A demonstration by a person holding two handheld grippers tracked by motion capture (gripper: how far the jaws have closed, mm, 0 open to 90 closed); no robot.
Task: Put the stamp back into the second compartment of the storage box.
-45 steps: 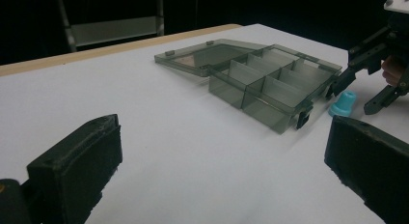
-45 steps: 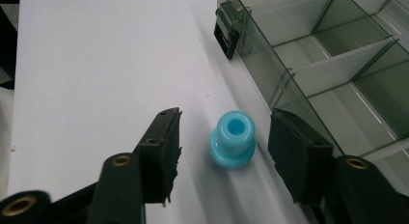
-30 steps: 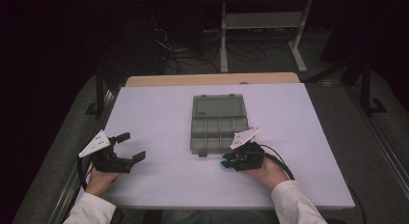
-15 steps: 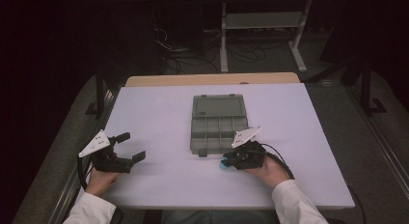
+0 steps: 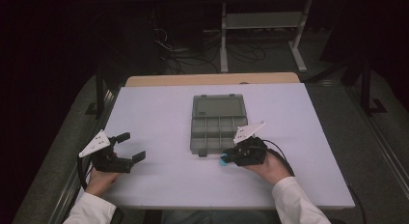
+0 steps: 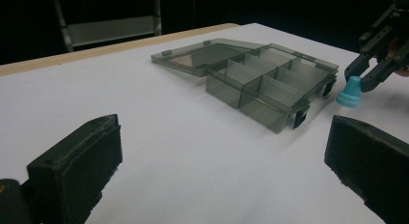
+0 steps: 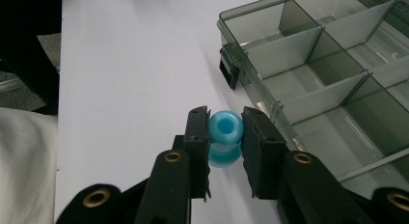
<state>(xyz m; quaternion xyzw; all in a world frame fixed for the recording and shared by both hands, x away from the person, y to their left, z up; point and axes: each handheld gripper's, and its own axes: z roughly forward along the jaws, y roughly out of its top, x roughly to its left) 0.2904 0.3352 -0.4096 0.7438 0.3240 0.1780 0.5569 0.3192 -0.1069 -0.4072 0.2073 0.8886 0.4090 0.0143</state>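
It looked like a lab: a white table (image 5: 159, 113) amid darkness, cables (image 5: 193, 52) and a metal stand (image 5: 263, 21) at the frame's top.

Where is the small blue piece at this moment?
In the high view, the blue piece sits clamped in the right hand-held gripper, just off the near edge of the open compartment box.

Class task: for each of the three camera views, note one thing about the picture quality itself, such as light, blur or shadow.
High view: the white table is evenly lit while the room behind falls into near black. Left gripper view: the left gripper is blurred in the foreground; the grey compartment box is sharper. Right gripper view: the blue piece, clamped in the right gripper, casts a faint reflection or shadow below it.
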